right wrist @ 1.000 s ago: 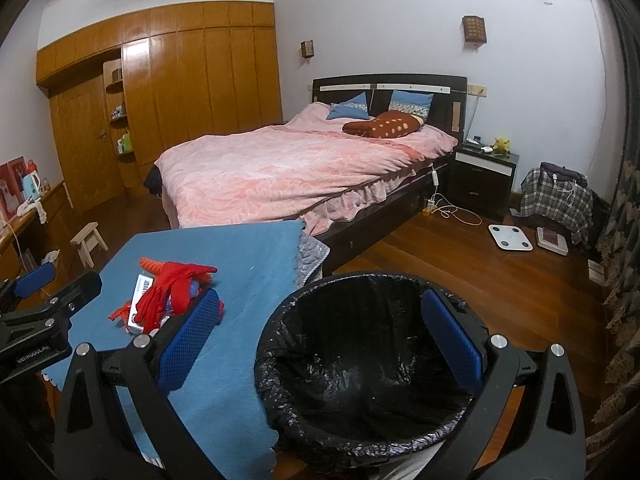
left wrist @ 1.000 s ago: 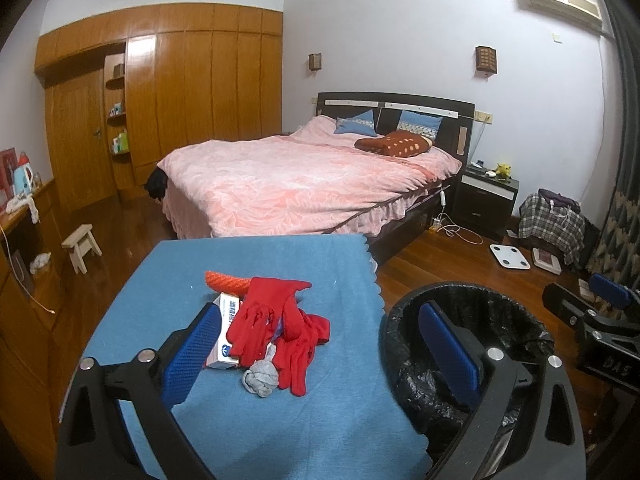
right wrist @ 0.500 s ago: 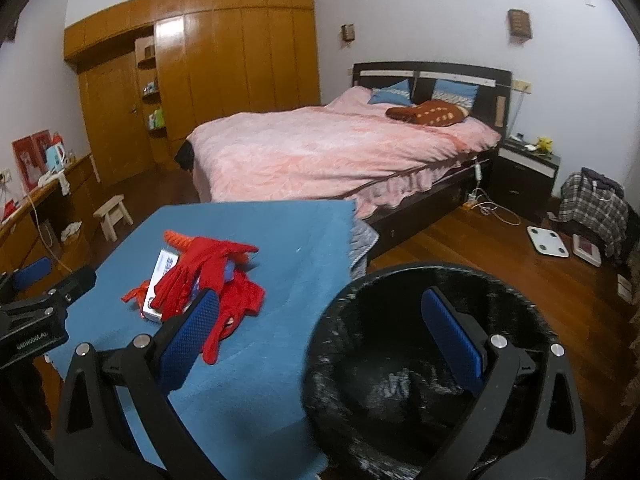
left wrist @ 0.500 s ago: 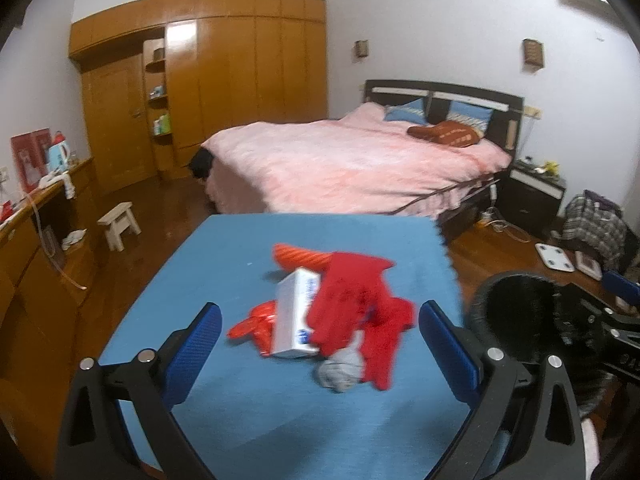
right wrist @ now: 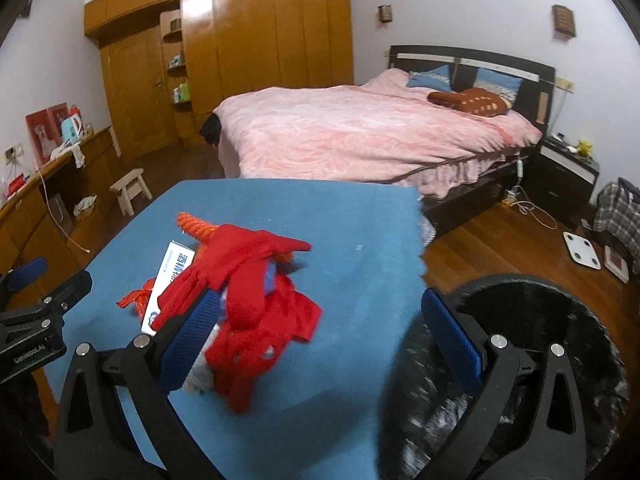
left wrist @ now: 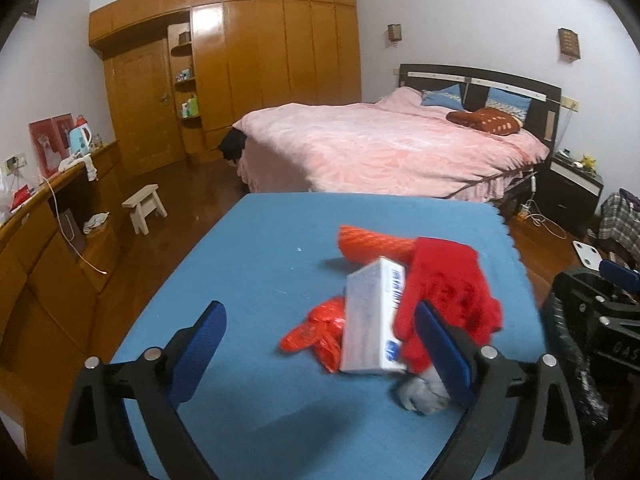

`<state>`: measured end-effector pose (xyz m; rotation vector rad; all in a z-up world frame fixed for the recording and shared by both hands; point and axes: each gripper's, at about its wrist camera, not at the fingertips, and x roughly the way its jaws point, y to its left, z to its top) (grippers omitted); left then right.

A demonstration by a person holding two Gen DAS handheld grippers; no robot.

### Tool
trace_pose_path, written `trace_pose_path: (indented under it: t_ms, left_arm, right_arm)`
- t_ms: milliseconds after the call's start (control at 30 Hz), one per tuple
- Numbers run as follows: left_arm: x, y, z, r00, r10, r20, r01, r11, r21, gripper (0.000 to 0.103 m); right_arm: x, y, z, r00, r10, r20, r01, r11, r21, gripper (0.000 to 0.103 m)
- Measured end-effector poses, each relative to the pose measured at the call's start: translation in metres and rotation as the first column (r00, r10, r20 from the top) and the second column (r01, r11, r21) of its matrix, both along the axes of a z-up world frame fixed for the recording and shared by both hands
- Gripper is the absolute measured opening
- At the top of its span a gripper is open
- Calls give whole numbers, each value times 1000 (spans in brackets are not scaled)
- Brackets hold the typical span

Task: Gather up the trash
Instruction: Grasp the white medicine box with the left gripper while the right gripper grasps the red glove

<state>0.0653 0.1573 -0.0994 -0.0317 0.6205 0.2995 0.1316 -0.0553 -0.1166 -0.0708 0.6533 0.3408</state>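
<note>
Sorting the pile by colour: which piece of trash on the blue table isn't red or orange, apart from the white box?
The grey crumpled wad, at the near edge of the pile beside the left gripper's right finger. The gloves, wrapper and orange mesh piece are red or orange.

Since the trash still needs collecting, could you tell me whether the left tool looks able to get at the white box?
Probably yes: the left tool is open and facing the white box, though a red glove overlaps its right edge.
</note>
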Motion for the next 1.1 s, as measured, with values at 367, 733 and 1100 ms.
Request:
trace_pose_path:
  t_ms: [367,733,1100]
  left_arm:
    - [25,34,-14,999,52,0,-52,998,-32,89]
    - [28,42,-18,998,62,-6,-62,997,-49,89]
    - [31,31,-17,1000,25,-8,-25,999,-48,89]
  right_arm:
    - [36,60,-27,993,105,-59,-105,994,-8,81]
    - [46,82,-43,964,224,-145,-220,975,42,23]
    - [33,61,-13,954,283,-97,-270,954,129,11]
